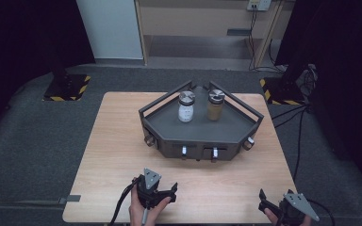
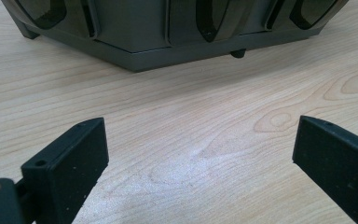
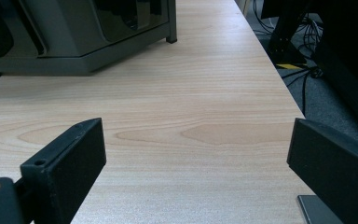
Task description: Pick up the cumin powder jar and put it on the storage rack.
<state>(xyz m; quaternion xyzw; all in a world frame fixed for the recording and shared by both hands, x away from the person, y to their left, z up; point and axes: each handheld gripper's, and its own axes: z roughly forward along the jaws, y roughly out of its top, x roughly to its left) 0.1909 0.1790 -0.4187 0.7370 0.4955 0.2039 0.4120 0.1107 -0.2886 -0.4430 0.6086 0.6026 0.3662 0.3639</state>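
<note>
In the high view the left tool (image 1: 168, 192) sits at the lower middle-left of the frame, gripped by a hand (image 1: 143, 209) that comes in from the bottom edge, with its cable trailing down and left. The right tool (image 1: 264, 200) is at the lower right corner, over the near right part of the surface (image 1: 118, 155). Both are released: in the left gripper view the left tool (image 2: 200, 149) has its two black jaws set wide apart with bare wood grain between them, and in the right gripper view the right tool (image 3: 196, 149) is spread just as wide, nothing between its jaws.

A dark grey angular tray (image 1: 167, 136) stands at the centre of the high view, well apart from both tools and farther up the frame. It has a raised rail around its back and sides and small knobs along its front wall. Two jars stand upright on it, side by side but not touching: a white-filled jar (image 1: 185, 110) at the left and a brown-filled jar (image 1: 215, 109) at the right, each with a metal lid.

The tray's lower wall (image 2: 135, 44) crosses the top of the left gripper view, and its corner (image 3: 98, 37) fills the upper left of the right gripper view, where the surface edge (image 3: 279, 79) and floor cables run along the right.
</note>
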